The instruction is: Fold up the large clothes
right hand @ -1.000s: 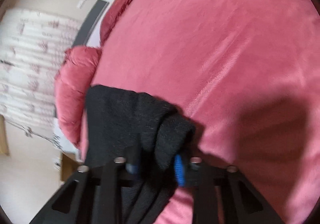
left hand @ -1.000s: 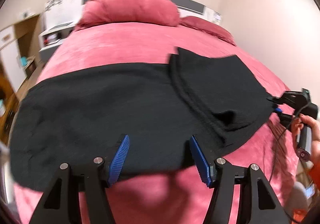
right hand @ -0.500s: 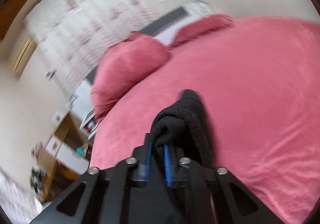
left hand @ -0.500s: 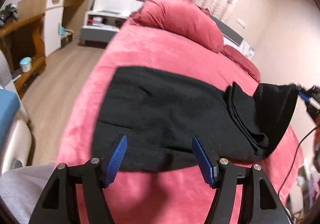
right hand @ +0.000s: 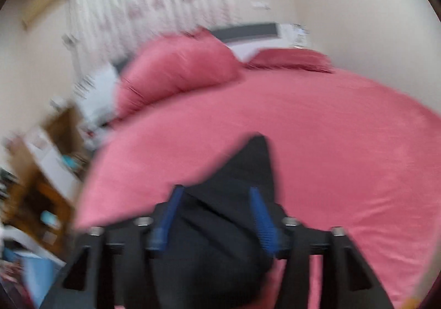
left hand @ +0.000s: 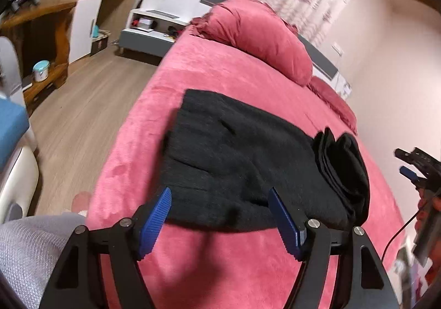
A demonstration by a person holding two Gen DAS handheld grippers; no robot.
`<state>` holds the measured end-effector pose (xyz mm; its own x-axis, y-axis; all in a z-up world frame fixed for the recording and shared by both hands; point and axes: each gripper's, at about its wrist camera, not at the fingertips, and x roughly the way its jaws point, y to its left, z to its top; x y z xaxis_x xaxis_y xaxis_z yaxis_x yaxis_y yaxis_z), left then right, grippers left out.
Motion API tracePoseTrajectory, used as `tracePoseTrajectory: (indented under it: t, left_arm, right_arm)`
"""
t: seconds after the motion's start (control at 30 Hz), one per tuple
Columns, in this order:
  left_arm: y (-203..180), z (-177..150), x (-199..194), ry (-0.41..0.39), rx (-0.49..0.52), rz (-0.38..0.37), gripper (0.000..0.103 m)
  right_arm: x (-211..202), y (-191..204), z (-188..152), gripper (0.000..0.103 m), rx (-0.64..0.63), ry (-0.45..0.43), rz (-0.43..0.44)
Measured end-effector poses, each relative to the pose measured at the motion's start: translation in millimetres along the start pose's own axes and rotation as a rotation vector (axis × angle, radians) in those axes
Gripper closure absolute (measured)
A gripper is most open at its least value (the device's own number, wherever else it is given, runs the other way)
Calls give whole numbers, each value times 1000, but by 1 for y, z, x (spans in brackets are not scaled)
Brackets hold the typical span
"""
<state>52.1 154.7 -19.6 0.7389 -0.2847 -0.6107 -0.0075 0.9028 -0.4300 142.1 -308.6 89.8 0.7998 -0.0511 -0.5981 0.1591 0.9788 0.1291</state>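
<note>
A black knit garment point(left hand: 242, 154) lies on the pink bed point(left hand: 209, 74), its right part folded over into a thick stack point(left hand: 344, 168). My left gripper point(left hand: 220, 200) is open and empty just above the garment's near edge. My right gripper point(right hand: 215, 194) is open, with its blue pads apart above the black fabric point(right hand: 248, 165); that view is blurred. It also shows in the left wrist view point(left hand: 413, 168), off the garment's right side.
A pink pillow point(left hand: 259, 36) lies at the head of the bed. Wooden floor point(left hand: 82, 104), a white cabinet point(left hand: 154, 30) and a wooden shelf point(left hand: 35, 41) are to the left. A wall is on the right.
My right gripper has opened and let go of the black fabric, which now lies folded over on the garment. The left gripper has pulled back and turned left, still open.
</note>
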Motion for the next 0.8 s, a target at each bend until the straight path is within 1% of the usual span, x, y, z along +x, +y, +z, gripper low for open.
tracePoseTrajectory:
  t: [0.07, 0.1, 0.17, 0.27, 0.33, 0.37, 0.43, 0.5, 0.53, 0.57, 0.6, 0.63, 0.7, 0.77, 0.8]
  left_arm:
    - [-7, -3, 3, 10, 34, 15, 30]
    - [-11, -5, 2, 9, 52, 20, 29]
    - [-14, -6, 1, 2, 70, 31, 29]
    - [-13, -8, 1, -1, 71, 48, 29]
    - [-11, -9, 3, 9, 65, 57, 28]
    - [-10, -9, 5, 15, 62, 60, 28]
    - [-8, -10, 9, 29, 56, 65, 28]
    - [-7, -10, 11, 33, 52, 67, 28]
    - [-6, -10, 12, 34, 50, 66, 28]
    - [-6, -10, 13, 32, 47, 62, 28]
    - [-6, -10, 13, 32, 45, 60, 27]
    - [-4, -10, 14, 33, 41, 58, 27]
    - [-2, -9, 15, 33, 27, 48, 27]
    - [1, -7, 14, 24, 8, 35, 27]
    - [3, -6, 13, 20, -1, 31, 27]
  right_arm:
    - [18, -1, -4, 38, -45, 65, 4]
    - [26, 3, -5, 38, -70, 84, 8]
    - [43, 23, -3, 37, -152, 89, 0]
    - [68, 58, -7, 34, -343, 86, -60]
    - [91, 76, -13, 33, -473, 91, -117]
    - [100, 81, -16, 33, -515, 102, -136]
    - [121, 85, -19, 33, -558, 135, -170]
    - [134, 77, -20, 33, -537, 159, -168]
    - [138, 68, -20, 35, -491, 166, -151]
    - [139, 58, -16, 41, -431, 175, -124]
    - [146, 48, -11, 62, -351, 203, -83]
    - [147, 38, -8, 78, -290, 218, -58]
    - [140, 23, -1, 85, -202, 212, 3]
    - [124, 11, 7, 87, -121, 179, 54]
    - [110, 4, 14, 87, -71, 139, 78]
